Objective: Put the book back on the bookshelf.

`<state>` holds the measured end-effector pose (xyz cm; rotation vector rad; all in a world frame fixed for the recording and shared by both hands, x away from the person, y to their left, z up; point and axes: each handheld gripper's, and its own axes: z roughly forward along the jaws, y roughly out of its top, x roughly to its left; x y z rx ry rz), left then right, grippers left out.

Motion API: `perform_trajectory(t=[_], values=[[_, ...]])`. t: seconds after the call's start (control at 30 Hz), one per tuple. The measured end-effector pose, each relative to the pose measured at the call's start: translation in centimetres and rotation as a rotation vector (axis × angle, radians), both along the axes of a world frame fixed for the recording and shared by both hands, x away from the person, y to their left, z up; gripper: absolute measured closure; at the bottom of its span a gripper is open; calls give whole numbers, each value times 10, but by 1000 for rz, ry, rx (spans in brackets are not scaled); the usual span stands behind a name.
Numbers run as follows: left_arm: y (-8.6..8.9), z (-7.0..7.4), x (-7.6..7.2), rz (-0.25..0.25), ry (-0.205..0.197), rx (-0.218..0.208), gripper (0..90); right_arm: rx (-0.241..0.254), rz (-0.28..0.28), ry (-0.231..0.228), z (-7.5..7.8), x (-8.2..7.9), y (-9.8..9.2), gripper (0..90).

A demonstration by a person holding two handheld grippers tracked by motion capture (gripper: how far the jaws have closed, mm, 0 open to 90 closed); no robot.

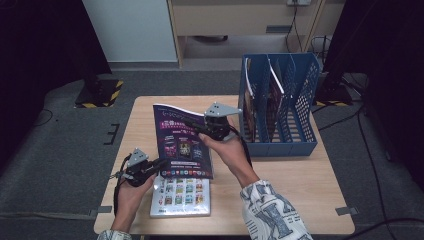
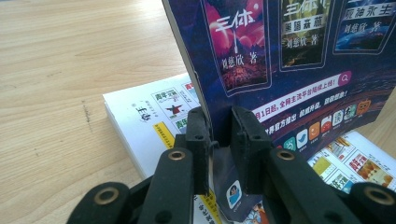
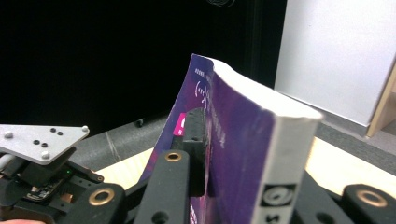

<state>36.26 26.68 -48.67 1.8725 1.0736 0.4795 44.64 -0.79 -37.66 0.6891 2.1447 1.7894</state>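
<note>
My left gripper (image 2: 219,140) has its jaws clamped on the lower corner of the purple magazine (image 1: 182,142), one pad on each side of the cover's edge. My right gripper (image 1: 202,129) is clamped on the same magazine higher up, near its spine edge; in the right gripper view one pad (image 3: 196,128) presses the purple cover and the thick white page block rises just past it. Between the two grips the magazine hangs tilted above the wooden table (image 1: 300,185), its lower edge over the white magazine (image 1: 181,196) that lies flat near my side.

I judge this to be the carry step: the magazine is lifted and held at both ends, not yet filed. The blue file rack (image 1: 280,107) stands to the right, just beyond my right hand, with upright magazines already in its left slots. The next move, as I read it, calls for turning the magazine upright, spine leading, lining it with a free slot, and letting the left grip go so the right can slide it down without the cover catching a divider.
</note>
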Motion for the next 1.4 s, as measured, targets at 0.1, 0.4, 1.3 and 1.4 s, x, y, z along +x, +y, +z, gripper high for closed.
perform_trajectory(t=[0.1,0.4,1.3,1.4], values=[[2,2,-1,8,-17,-3,775,10,15,-8,2,-2,-1,801],[2,2,-2,8,-30,13,777,1,50,-20,5,-3,3,794],[2,4,-3,6,-63,30,781,21,96,-6,7,0,6,763],[1,5,-3,6,-67,34,782,20,102,-9,8,0,7,759]])
